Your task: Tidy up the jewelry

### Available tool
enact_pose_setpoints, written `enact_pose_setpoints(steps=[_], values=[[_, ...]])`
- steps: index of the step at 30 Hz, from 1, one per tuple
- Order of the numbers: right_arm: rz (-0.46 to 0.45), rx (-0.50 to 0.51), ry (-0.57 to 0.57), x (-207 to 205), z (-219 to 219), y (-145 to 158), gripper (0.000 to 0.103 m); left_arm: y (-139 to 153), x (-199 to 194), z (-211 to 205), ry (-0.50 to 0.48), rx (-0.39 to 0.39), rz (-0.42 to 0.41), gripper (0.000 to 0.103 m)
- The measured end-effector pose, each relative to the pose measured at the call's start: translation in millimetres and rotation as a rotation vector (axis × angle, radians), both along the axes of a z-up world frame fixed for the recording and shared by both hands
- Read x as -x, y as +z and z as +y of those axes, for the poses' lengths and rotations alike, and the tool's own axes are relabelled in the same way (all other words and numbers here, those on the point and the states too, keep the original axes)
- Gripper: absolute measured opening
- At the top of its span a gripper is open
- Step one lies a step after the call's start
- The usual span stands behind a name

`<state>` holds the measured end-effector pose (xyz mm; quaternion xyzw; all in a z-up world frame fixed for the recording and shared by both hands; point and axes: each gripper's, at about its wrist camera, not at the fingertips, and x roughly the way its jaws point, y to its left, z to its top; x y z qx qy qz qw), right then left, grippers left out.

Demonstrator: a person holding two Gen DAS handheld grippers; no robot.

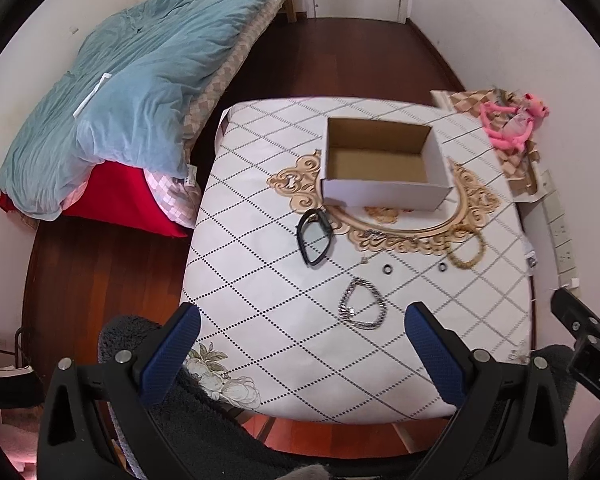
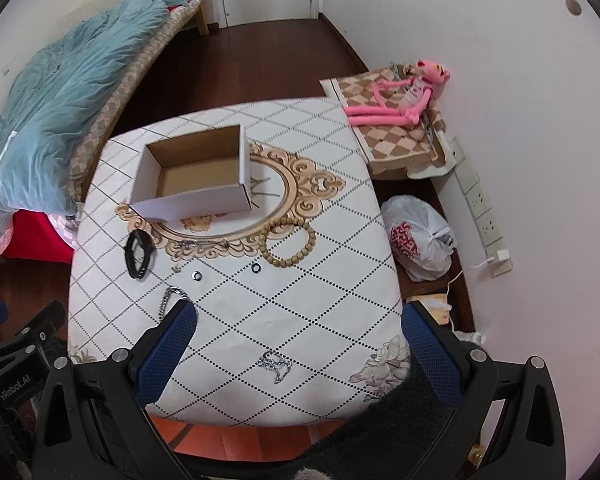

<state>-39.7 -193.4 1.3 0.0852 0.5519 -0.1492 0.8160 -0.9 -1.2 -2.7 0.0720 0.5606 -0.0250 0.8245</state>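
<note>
Only our right view shows the thin silver necklace nearest us. Both tools – left tool, right tool – hover wide open, holding nothing, above the bench. Farther: chain bracelet, two rings, bead bracelet, box.

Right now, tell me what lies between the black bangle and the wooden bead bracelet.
Two small dark rings lie on the tablecloth between the black bangle and the wooden bead bracelet, slightly nearer the camera. The right wrist view shows this best.
</note>
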Motion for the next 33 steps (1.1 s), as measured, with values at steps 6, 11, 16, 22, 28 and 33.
enact_pose_setpoints(steps=[6,11,16,22,28,33], values=[[0.042,-0.07,-0.051,-8.8,-18.8,-56.6,0.092,-49.8,-17.0,-1.3,-0.003,-0.057,0.045,0.103],[0.111,-0.105,-0.092,-18.1,-35.9,-106.0,0.084,-97.6,-31.0,-8.9,-0.027,-0.084,0.137,0.103],[0.164,-0.104,-0.121,-25.4,-49.8,-142.2,0.084,-136.0,-38.5,-19.6,-0.044,-0.072,0.228,0.103],[0.204,-0.114,-0.145,-33.2,-60.9,-167.2,0.084,-164.6,-43.9,-28.7,-0.06,-0.047,0.297,0.103],[0.221,-0.119,-0.147,-40.4,-65.7,-178.2,0.084,-184.4,-51.0,-29.6,-0.061,-0.004,0.35,0.103],[0.228,-0.125,-0.142,-45.8,-66.4,-184.4,0.084,-191.4,-54.7,-25.9,-0.066,0.03,0.361,0.103]])
